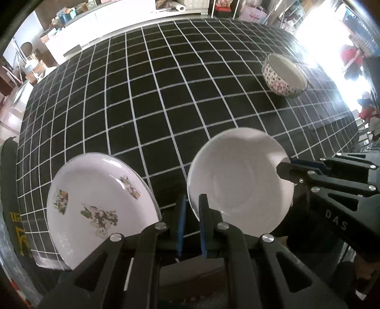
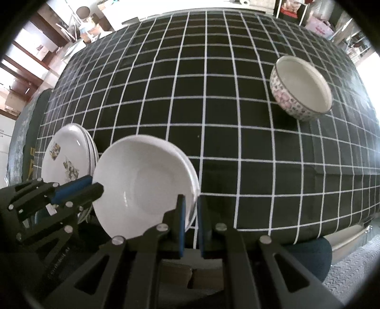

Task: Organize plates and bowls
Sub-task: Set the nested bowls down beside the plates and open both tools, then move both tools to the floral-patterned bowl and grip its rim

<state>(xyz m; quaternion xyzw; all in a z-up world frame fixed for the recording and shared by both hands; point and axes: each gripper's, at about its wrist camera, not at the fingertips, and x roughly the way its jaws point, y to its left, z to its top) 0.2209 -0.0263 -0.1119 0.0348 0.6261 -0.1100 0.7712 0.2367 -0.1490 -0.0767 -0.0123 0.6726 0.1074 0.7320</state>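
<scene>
A plain white bowl [image 1: 239,180] [image 2: 142,183] is held above the near edge of the black checked table [image 1: 166,95]. My left gripper [image 1: 191,202] is shut on its left rim and my right gripper [image 2: 191,204] is shut on its right rim. Each gripper shows in the other's view: the right gripper [image 1: 288,167] and the left gripper [image 2: 95,187]. A stack of floral plates [image 1: 99,206] [image 2: 68,159] lies left of the bowl at the table's near edge. A patterned bowl [image 1: 283,76] [image 2: 300,89] stands far right.
The table's near edge runs just under the grippers. Shelves and clutter [image 1: 71,14] stand beyond the far edge. A bright window [image 1: 332,47] glares at the right.
</scene>
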